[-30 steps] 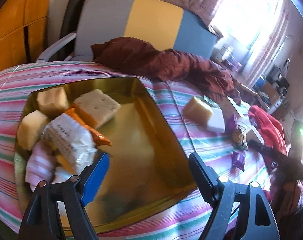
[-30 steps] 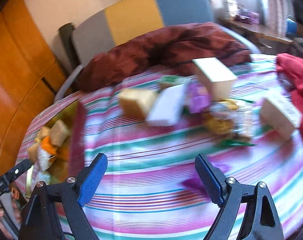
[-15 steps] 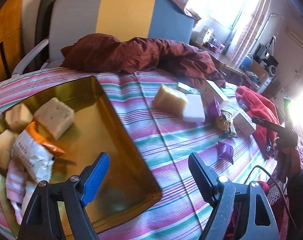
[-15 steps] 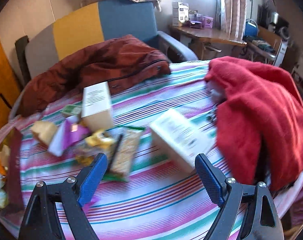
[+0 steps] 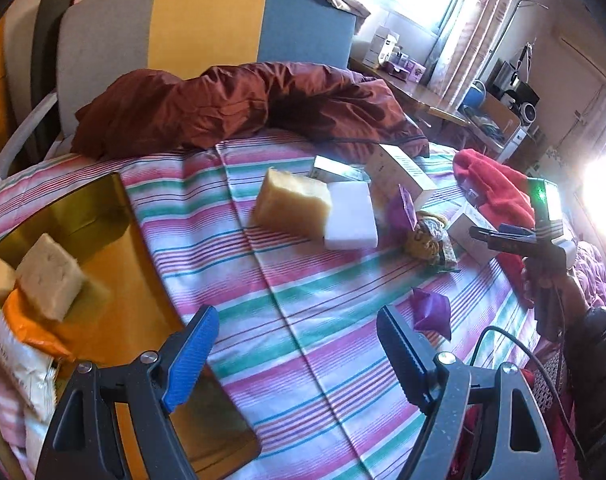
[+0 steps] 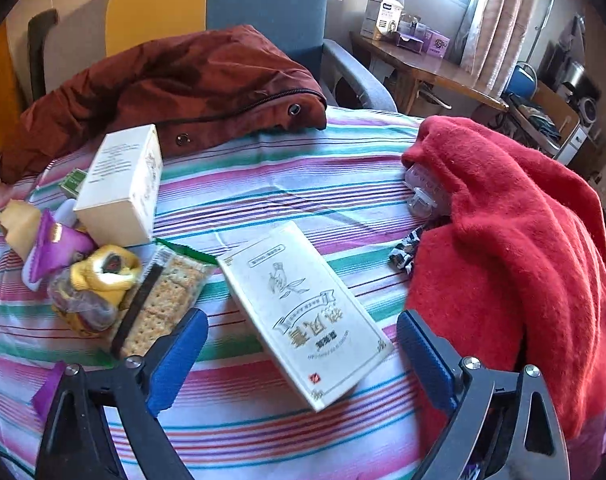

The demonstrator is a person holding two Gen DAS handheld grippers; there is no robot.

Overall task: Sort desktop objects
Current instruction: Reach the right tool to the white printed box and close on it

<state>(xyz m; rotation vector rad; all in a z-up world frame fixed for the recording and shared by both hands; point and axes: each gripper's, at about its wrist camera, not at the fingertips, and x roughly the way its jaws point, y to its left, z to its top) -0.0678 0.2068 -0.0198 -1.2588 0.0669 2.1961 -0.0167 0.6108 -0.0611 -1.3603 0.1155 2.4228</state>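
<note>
The left gripper (image 5: 297,344) hung wide open with nothing between its 2 blue-padded fingers, poised above the striped tablecloth (image 5: 303,280) at the right edge of the gold tray (image 5: 115,216). The tray sat at the far left of the table and held a pale sponge-like block (image 5: 49,280) resting on an orange-and-white snack packet (image 5: 23,344), with other soft pieces crowded against its left wall. To the right, on the cloth and well apart from the tray, a yellow block (image 5: 291,204) touched a white block (image 5: 351,216); beside them lay a purple wrapper (image 5: 401,212) and a yellow-wrapped snack (image 5: 427,238), and a second purple wrapper (image 5: 431,312) lay just beyond the right finger. The right gripper (image 6: 303,354) was likewise spread wide and gripped nothing; its fingers straddled the near end of a flat white box with gold lettering (image 6: 303,308), hovering over it, though contact could not be judged. Left of that box lay a clear packet of crackers (image 6: 163,300), and behind it a cream carton (image 6: 121,184) stood on the cloth. A brown jacket (image 6: 175,88) lay across the far edge, and a red garment (image 6: 511,248) was heaped at the right.
</note>
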